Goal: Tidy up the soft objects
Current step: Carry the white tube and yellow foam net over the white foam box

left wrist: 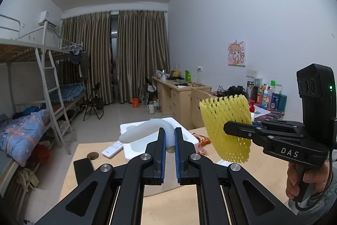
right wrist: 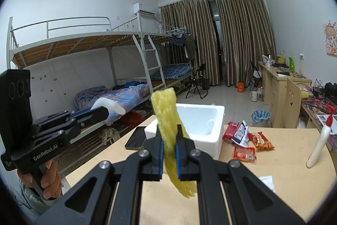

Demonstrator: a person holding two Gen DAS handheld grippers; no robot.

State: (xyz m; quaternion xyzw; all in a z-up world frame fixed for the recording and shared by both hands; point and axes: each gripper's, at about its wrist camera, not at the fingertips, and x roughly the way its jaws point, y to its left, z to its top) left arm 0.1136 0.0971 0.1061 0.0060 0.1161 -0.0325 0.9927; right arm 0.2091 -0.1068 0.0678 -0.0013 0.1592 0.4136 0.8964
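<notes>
My left gripper is shut on a bent white foam piece, held in the air in front of an open white foam box. To its right, my right gripper is shut on a yellow foam fruit net, which hangs upright above the table. In the right wrist view the yellow net runs up and down between the shut right gripper, with the foam box just behind it. The left gripper shows at the left with the white foam piece.
On the light wooden table lie a dark phone, several red snack packets, a white squeeze bottle and a white remote. Bunk beds line the left wall. A cluttered desk and a chair stand at the right.
</notes>
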